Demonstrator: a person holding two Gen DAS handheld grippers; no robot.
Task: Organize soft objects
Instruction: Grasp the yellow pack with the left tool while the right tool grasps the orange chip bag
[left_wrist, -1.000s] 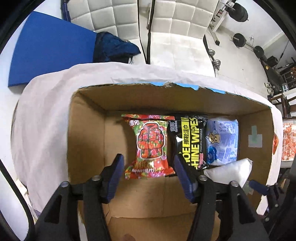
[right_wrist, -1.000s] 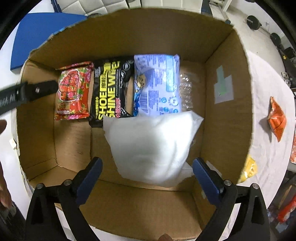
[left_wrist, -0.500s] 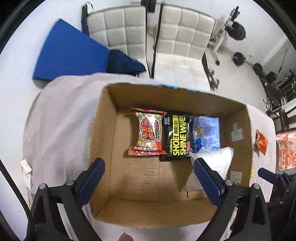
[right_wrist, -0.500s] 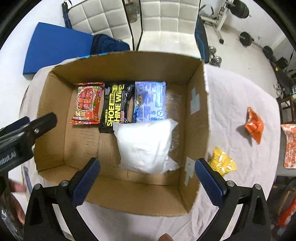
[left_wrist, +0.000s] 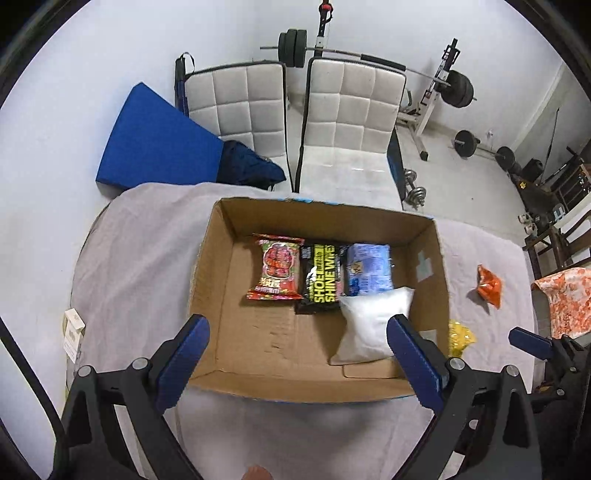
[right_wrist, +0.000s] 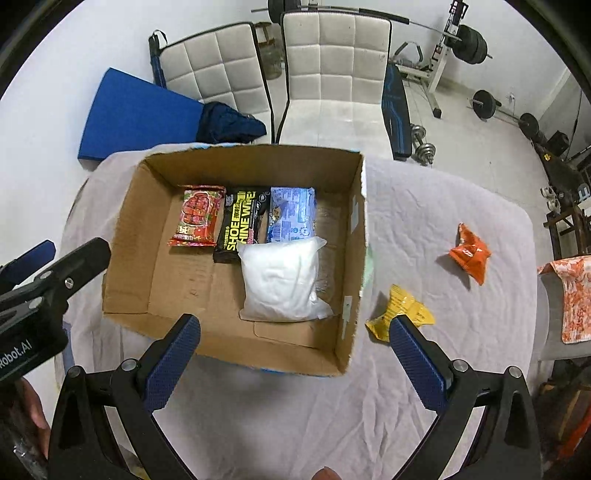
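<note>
Cardboard box (right_wrist: 125, 229), front-left floor bare

You're facing a plain white wall (left_wrist: 110, 55) and pale floor (left_wrist: 454, 184). Two white quilted chairs (left_wrist: 288, 122) stand side by side behind the cloth-covered table (right_wrist: 443, 206). Blue mat (left_wrist: 155, 140) leans left of them. Barbell rack (left_wrist: 436, 96) and dumbbells (left_wrist: 415, 184) sit to your right.

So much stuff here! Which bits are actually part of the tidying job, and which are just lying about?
Part of the job: cardboard box; red packet, black wipes pack, blue pack and white pouch inside it; yellow packet and orange packet on the cloth.

Just lying about: white chairs, blue mat, barbell weights.
</note>
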